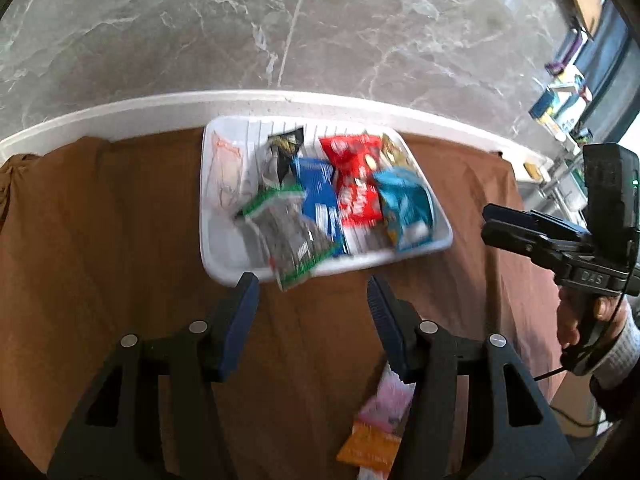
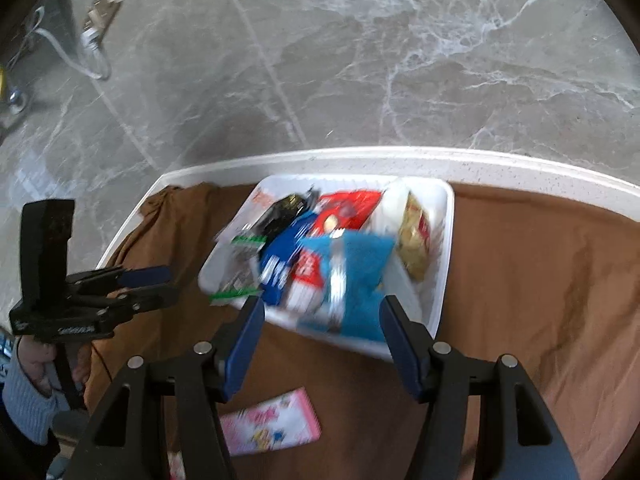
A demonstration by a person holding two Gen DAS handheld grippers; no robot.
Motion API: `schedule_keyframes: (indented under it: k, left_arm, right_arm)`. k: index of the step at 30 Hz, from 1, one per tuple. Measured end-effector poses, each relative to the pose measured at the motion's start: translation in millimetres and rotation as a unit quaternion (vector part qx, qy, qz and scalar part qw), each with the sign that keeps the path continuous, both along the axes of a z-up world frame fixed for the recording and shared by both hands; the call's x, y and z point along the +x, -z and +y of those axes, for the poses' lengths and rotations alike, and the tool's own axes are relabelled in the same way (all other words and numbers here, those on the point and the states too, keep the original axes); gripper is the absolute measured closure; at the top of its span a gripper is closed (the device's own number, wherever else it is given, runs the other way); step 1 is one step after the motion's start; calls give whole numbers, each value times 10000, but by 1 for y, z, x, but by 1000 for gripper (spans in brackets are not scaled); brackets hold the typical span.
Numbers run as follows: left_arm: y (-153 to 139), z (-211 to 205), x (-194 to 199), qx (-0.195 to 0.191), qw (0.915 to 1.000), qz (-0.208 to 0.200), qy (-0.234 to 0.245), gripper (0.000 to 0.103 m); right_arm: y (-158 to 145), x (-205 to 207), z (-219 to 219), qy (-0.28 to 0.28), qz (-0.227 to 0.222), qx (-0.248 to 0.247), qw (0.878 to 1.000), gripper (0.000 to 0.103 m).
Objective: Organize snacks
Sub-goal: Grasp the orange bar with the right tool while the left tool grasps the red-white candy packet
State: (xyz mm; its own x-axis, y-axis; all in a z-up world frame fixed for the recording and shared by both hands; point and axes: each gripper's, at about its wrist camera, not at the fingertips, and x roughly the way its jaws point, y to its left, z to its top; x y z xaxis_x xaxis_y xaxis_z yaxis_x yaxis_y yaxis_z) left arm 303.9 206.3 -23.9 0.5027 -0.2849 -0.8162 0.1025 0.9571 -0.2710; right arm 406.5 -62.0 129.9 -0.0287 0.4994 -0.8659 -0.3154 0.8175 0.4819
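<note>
Pink packet [image 2: 270, 426] lies on brown cloth [image 2: 520, 300] nearest the cameras, outside white tray [image 1: 224, 268]. Left gripper [image 1: 312, 292] and right gripper [image 2: 322, 312] both spread wide, holding nothing, hovering just short of the tray. Tray holds the blue [image 1: 318, 196], red [image 1: 356, 184], teal [image 1: 406, 204] and green-edged [image 1: 288, 232] snack packs.

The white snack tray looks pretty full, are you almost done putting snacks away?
Nearly. The white plastic tray already holds several packets, among them a red packet, a dark blue packet and a light blue packet. Nothing is in hand: the left gripper and right gripper are both open. A pink packet and an orange packet are still on the brown cloth.
</note>
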Motion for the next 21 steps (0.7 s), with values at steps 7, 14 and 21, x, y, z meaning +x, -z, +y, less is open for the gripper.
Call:
schedule_keyframes:
  k: [7, 14, 21]
  left_arm:
    - [16, -16, -56, -53, 9992, 333, 208, 49]
    - [32, -26, -109, -69, 9976, 585, 358, 48]
    - [46, -39, -150, 137, 9937, 761, 813, 48]
  right_arm:
    - [-8, -56, 4, -425, 395, 40, 9983, 40]
    - [-11, -118, 26, -1209, 821, 311, 9888, 40]
    - [-7, -166, 65, -2209, 888, 378, 9705, 40]
